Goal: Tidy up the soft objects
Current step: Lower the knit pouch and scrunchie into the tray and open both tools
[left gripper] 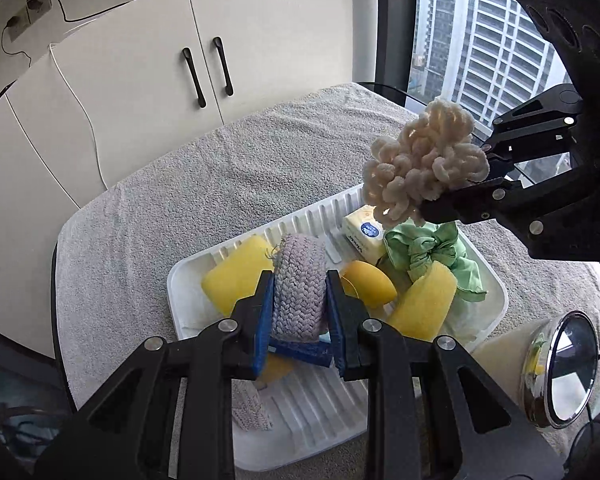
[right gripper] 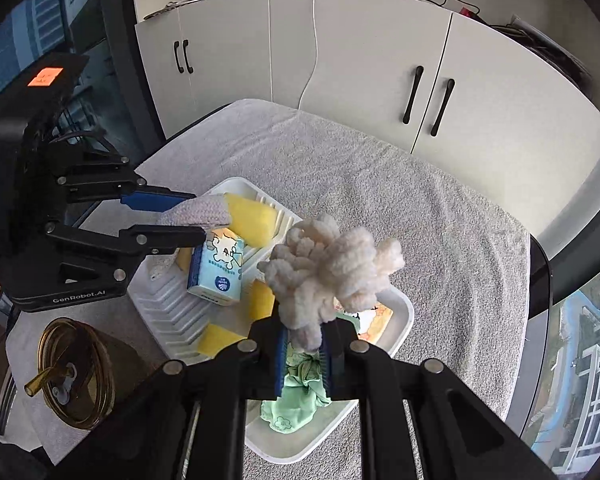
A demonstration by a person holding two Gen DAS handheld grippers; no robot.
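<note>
My left gripper (left gripper: 300,300) is shut on a grey-lilac knitted cloth (left gripper: 299,285) and holds it over the near part of the white ribbed tray (left gripper: 180,280). The cloth also shows in the right wrist view (right gripper: 198,212). My right gripper (right gripper: 303,354) is shut on a cream chunky-yarn bundle (right gripper: 328,268), raised above the tray's right side; the bundle also shows in the left wrist view (left gripper: 422,164). In the tray lie yellow sponges (left gripper: 236,276), a tissue pack (right gripper: 218,272) and a green cloth (left gripper: 428,250).
The tray sits on a grey towel (left gripper: 220,184) covering the table. A round mirror (left gripper: 572,368) stands at the table's right near corner. A brown lidded cup (right gripper: 76,376) stands beside the tray. White cabinets (left gripper: 140,76) stand behind the table.
</note>
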